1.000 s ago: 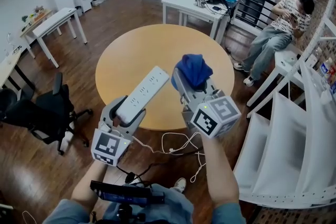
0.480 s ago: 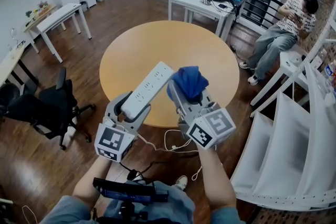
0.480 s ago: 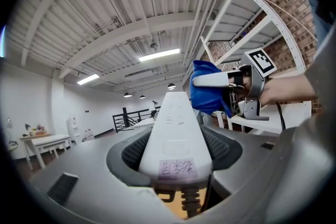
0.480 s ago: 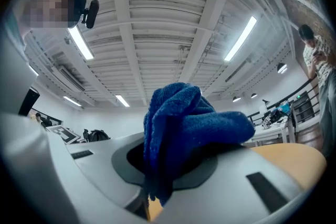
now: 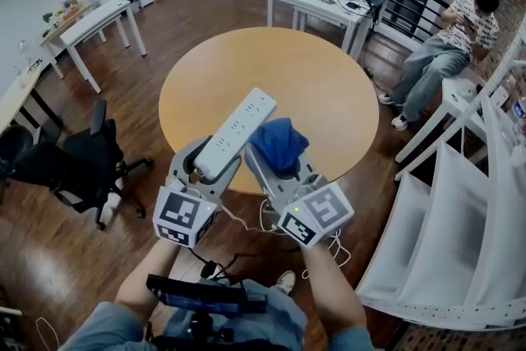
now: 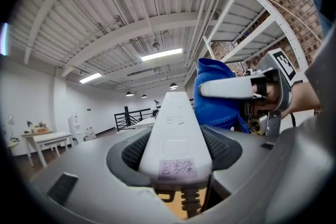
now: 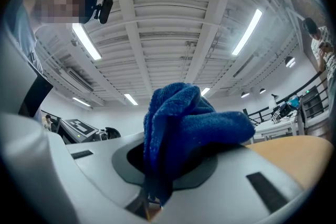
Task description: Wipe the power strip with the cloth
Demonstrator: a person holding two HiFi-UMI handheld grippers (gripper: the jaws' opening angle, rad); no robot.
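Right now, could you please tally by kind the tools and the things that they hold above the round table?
power strip: 1, white, clamped in the left tool
cloth: 1, blue, clamped in the right tool
tools: 2
Total: 4

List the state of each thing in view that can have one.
power strip: clamped in the left gripper, tilted, held up over the table.
cloth: bunched, clamped in the right gripper, beside the power strip.
left gripper: shut on the power strip.
right gripper: shut on the cloth.
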